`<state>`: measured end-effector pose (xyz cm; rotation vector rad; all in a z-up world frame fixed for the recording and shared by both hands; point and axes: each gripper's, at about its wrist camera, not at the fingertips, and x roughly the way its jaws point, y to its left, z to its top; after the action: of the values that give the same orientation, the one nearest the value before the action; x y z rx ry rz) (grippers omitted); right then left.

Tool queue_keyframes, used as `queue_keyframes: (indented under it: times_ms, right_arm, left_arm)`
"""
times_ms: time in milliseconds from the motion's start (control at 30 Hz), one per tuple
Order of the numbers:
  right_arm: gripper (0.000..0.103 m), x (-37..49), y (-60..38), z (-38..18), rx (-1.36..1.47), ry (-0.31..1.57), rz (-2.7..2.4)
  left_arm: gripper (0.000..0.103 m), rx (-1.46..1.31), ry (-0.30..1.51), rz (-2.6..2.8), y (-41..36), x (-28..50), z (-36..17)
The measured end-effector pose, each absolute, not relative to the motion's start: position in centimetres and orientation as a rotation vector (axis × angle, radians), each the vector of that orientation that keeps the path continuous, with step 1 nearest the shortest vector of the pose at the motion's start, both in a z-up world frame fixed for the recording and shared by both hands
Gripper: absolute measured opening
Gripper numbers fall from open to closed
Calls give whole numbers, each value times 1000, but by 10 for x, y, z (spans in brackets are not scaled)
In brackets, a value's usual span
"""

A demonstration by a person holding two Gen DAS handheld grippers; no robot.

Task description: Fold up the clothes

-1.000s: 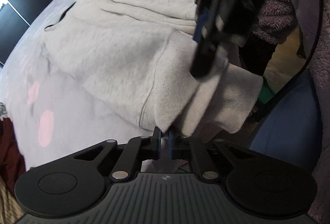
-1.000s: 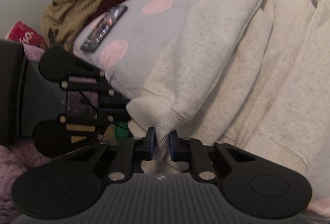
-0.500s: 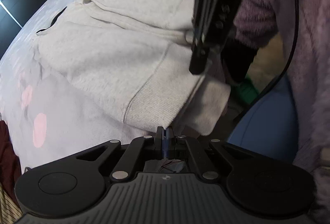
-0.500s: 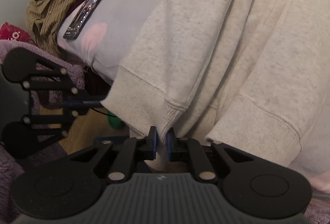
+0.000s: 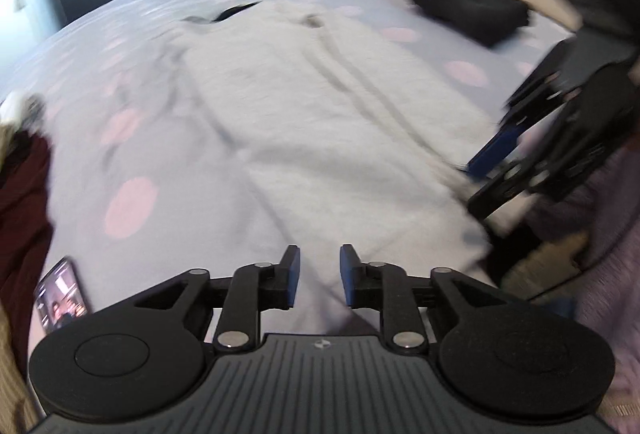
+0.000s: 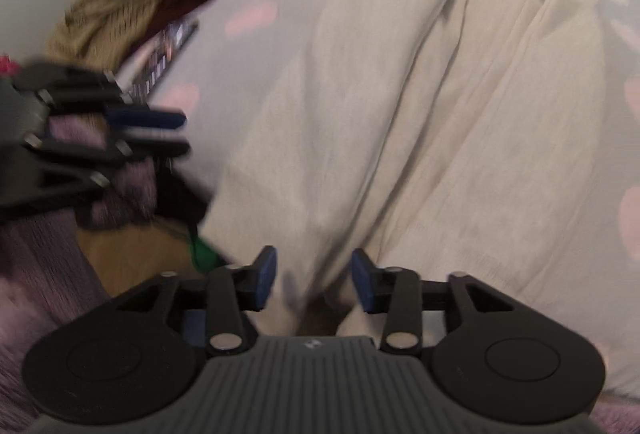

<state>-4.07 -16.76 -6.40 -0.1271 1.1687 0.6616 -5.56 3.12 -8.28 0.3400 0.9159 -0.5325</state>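
1. Far left in the left wrist view: a heap of dark red and tan clothes [image 5: 20, 202] waits at the bed edge, so there's plenty left to fold. A phone [image 5: 60, 294] lies beside it, screen lit, nothing on it readable.
2. Middle: the light grey sweatshirt [image 5: 304, 114] lies lengthwise on the spotted bedspread [image 5: 132, 46], sides already folded in, hem end at the near edge. Looks like the lengthwise fold is done and the crosswise one isn't.
3. Left gripper [image 5: 319, 274]: jaws opening, hem between them, pads not pressing.
4. Right gripper [image 6: 313, 280]: same deal, jaws opening over the hem.
5. Far right: a folded black garment [image 5: 468, 6] sits finished. No brands or labels legible anywhere, too blurry.
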Motion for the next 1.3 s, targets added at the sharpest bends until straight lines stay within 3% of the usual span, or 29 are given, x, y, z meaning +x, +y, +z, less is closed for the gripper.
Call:
queue_keyframes:
  times_ms: [67, 433, 933, 1300]
  right_arm:
    - [56, -33, -170, -51, -128, 1108, 645]
    - [56, 43, -168, -16, -294, 932, 554]
    - [56, 176, -155, -55, -135, 1021, 492]
    - [65, 230, -141, -96, 71, 1125, 499]
  left_arm:
    - [20, 335, 944, -483, 29, -46, -85]
    - [28, 211, 1013, -317, 21, 18, -81]
    - [29, 160, 1138, -253, 33, 63, -110]
    - [31, 190, 1186, -237, 26, 76, -128]
